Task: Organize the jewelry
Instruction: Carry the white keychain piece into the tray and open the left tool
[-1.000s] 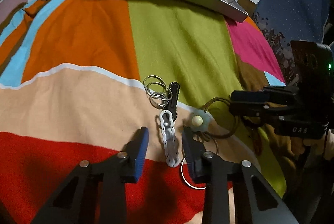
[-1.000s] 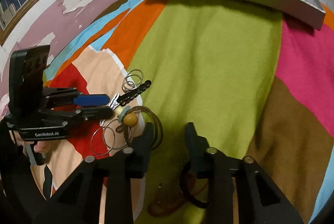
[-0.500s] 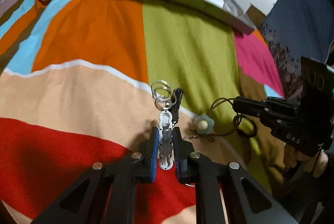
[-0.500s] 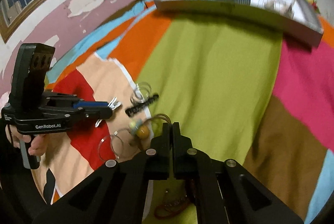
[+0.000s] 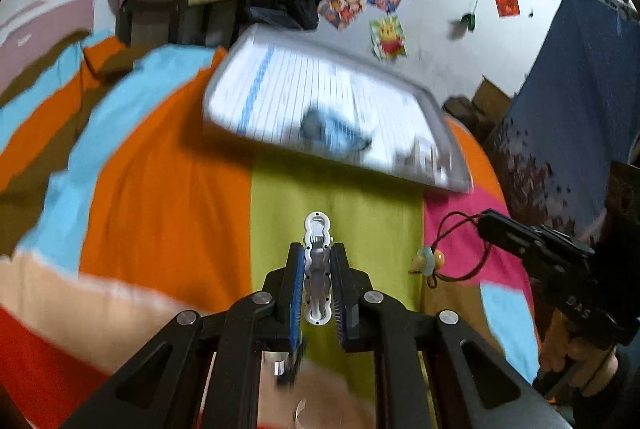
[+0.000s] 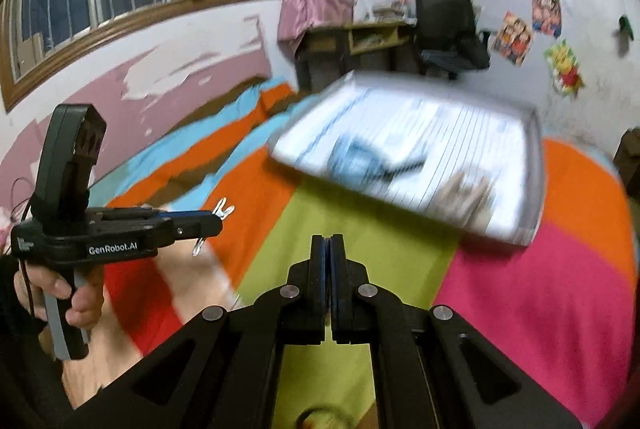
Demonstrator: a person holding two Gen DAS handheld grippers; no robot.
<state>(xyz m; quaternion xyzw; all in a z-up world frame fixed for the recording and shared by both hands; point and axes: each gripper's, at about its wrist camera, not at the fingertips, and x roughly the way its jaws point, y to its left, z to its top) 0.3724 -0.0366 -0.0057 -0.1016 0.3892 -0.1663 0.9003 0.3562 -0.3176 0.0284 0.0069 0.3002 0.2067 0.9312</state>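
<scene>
Both claws clamp jewelry: left [image 5: 317,283] a white clip [image 5: 318,269], right [image 6: 329,269] a cord [image 5: 454,229].

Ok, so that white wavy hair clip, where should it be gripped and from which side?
Grip the white hair clip across the middle of its long, narrow body, with a pad on each of its two wavy long edges, coming in from its tail end along its length. The left gripper holds it this way: the slim body fills the gap and the rounded tip pokes out ahead.
</scene>
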